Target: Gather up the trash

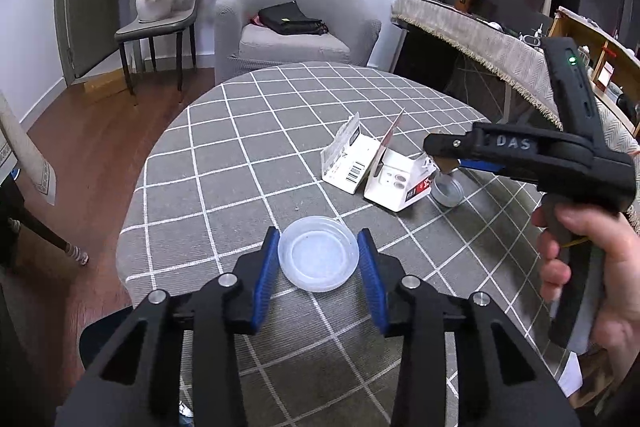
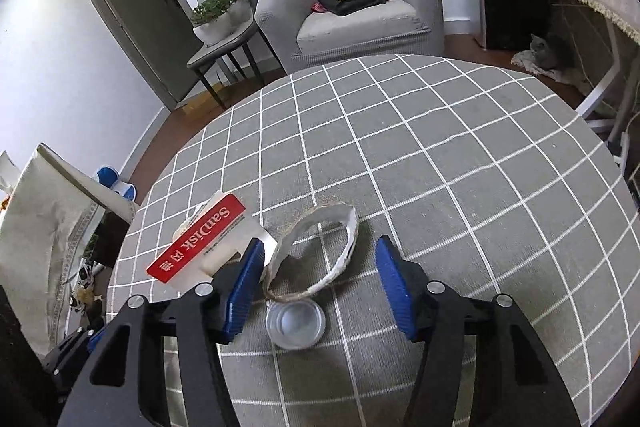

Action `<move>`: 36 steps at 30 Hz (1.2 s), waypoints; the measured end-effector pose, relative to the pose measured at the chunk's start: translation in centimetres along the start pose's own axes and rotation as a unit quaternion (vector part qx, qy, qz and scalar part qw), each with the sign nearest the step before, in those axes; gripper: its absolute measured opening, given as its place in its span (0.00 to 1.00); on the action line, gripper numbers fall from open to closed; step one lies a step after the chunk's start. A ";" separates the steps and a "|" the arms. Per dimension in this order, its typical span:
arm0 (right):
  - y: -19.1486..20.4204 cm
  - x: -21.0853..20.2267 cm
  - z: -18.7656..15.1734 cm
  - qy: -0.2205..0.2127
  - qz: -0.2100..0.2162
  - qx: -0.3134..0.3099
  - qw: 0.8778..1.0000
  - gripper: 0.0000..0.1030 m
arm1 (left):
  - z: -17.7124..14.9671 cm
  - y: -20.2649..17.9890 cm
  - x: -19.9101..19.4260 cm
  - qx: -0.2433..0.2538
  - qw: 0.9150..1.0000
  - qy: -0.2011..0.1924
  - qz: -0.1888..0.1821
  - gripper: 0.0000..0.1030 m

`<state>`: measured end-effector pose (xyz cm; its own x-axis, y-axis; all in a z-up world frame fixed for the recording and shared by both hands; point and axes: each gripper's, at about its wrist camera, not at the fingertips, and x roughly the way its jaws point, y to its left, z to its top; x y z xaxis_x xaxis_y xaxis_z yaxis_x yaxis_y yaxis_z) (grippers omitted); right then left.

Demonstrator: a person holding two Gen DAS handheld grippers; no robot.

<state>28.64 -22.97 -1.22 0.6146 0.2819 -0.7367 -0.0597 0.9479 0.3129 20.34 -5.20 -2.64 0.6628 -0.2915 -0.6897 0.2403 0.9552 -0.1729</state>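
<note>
Lining up two pickups at once, I am bracketing the clear plastic lid (image 1: 319,254) with my left gripper (image 1: 319,259), its blue pads (image 1: 267,279) spread to either side of the rim and, as far as I can tell, not pressing on it. The lid is lying flat on the checked tablecloth (image 1: 248,131), near the edge closest to me. To do this well I am judging that I should keep the pads low and level, so they meet the shallow wall rather than riding over it (thin plastic like this probably flexes and pops out if squeezed hard).

My right gripper (image 2: 320,275) is hanging spread wide as well, holding nothing. Between its fingers sit the small silvery tin (image 2: 295,323) and, just beyond and touching it, a torn paper ring (image 2: 320,243). The torn SanDisk packaging (image 2: 200,243) is lying just beside the left pad there, so I am thinking I should centre on the tin and dip a little further forward before closing, or the pad may snag that card. Both pieces of trash are resting on the table, not yet lifted.
</note>
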 end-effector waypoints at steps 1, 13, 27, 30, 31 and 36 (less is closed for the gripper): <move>0.0 0.1 0.1 0.000 -0.002 -0.001 1.000 0.52 | 0.0 0.0 0.0 -0.001 1.000 -0.001 0.000 0.41; 1.1 -1.2 0.6 -0.018 -0.002 -0.020 1.000 0.41 | 0.1 1.7 -1.6 -0.021 1.000 -0.009 -0.009 0.41; 9.3 -3.4 -1.1 -0.045 0.014 -0.138 0.989 0.38 | 0.0 5.8 -5.2 -0.053 0.998 -0.024 0.021 0.41; 11.3 -3.2 -1.9 -0.039 0.012 -0.167 0.985 0.24 | -0.4 7.1 -5.4 -0.061 0.997 -0.017 0.035 0.41; 11.7 -3.1 -2.0 -0.036 0.007 -0.175 0.984 0.17 | -0.6 7.6 -5.6 -0.064 0.997 -0.014 0.040 0.41; 12.2 -3.8 -1.9 -0.046 0.004 -0.180 0.983 0.16 | -1.5 9.4 -6.4 -0.078 0.996 -0.012 0.041 0.41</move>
<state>24.08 -12.23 4.30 0.6808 0.2901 -0.6725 -0.3283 0.9417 0.0738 17.28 5.68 -0.87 0.6928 -0.2108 -0.6896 0.0720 0.9718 -0.2247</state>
